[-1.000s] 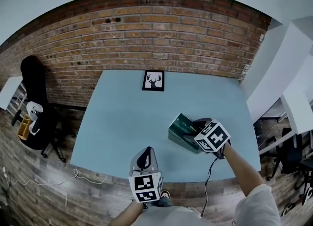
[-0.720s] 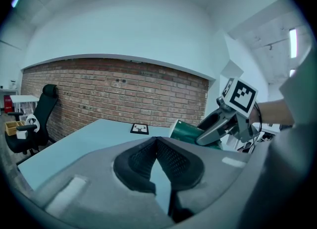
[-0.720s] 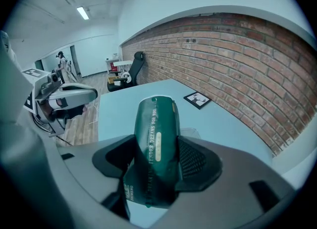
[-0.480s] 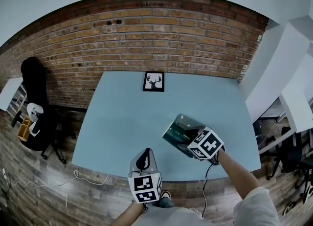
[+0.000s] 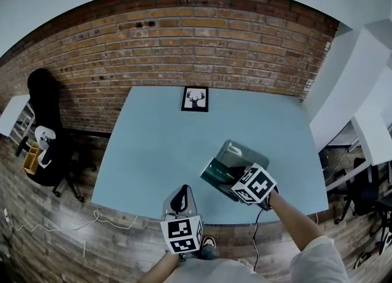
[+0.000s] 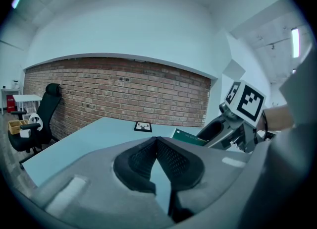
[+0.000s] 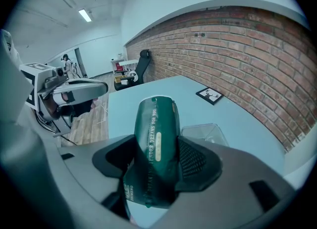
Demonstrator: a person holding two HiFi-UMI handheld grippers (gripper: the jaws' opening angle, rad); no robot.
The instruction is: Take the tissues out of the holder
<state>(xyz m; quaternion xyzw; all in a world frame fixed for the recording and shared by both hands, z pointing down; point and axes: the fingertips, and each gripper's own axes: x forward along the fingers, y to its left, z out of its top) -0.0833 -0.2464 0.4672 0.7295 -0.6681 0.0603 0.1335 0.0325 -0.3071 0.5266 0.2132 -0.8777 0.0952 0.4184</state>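
Head view: the right claw (image 5: 234, 174) grips a dark green tissue pack (image 5: 214, 170) over the pale blue counter (image 5: 147, 153). A clear plastic holder (image 5: 246, 152) sits just beyond that claw. The left claw (image 5: 179, 199) hangs at the counter's near edge, well apart from the pack.

Left gripper view: its jaws are together, pads meeting at the tips, with nothing between them. The pack shows ahead and to the right, in the other claw.

Right gripper view: both pads pinch the sides of the pack. It is a glossy soft wrapper with gold lettering along its length, and its far end sticks out past the tips. The holder stands on the counter beyond the tips to the right, transparent and empty.
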